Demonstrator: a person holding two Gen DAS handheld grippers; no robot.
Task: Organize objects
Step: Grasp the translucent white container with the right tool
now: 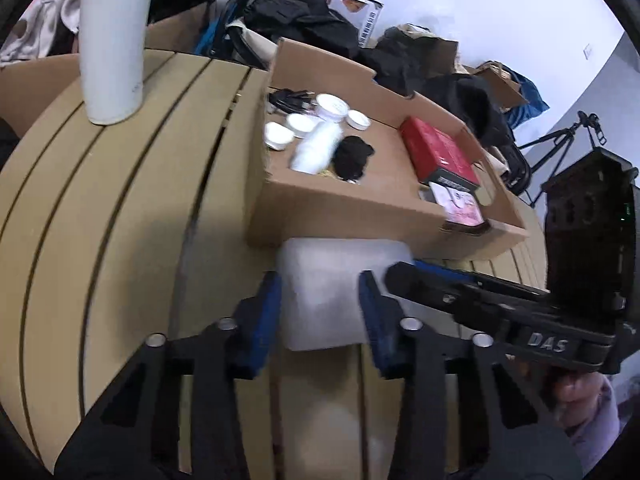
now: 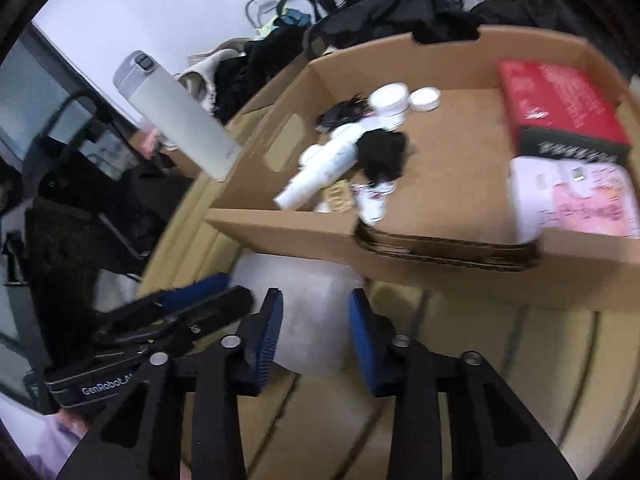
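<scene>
Slatted tan table point(image 1: 120, 208) under everything. Open cardboard box point(image 1: 344, 204) on it, holding red box point(image 1: 438, 152), pink-white packet point(image 2: 576, 196), white bottle point(image 2: 320, 170), black clump point(image 2: 382, 152), small white jars point(image 1: 280, 136). Tall white flask point(image 1: 112, 40) upright beside box. White translucent packet point(image 1: 336, 300) flat on table just before box front wall. Left gripper point(image 1: 320, 312) and right gripper point(image 2: 316, 332) both partly open around packet; contact of blue pads unclear through blur.

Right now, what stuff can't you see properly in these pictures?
- White pad: in both views the grippers cover its sides; whether the left gripper or right gripper presses it is unclear.
- Pink packet: right view, cut off by the edge; left view, behind the box wall.
- Red box: print blurred.
- White flask: left view, top cut off.
</scene>
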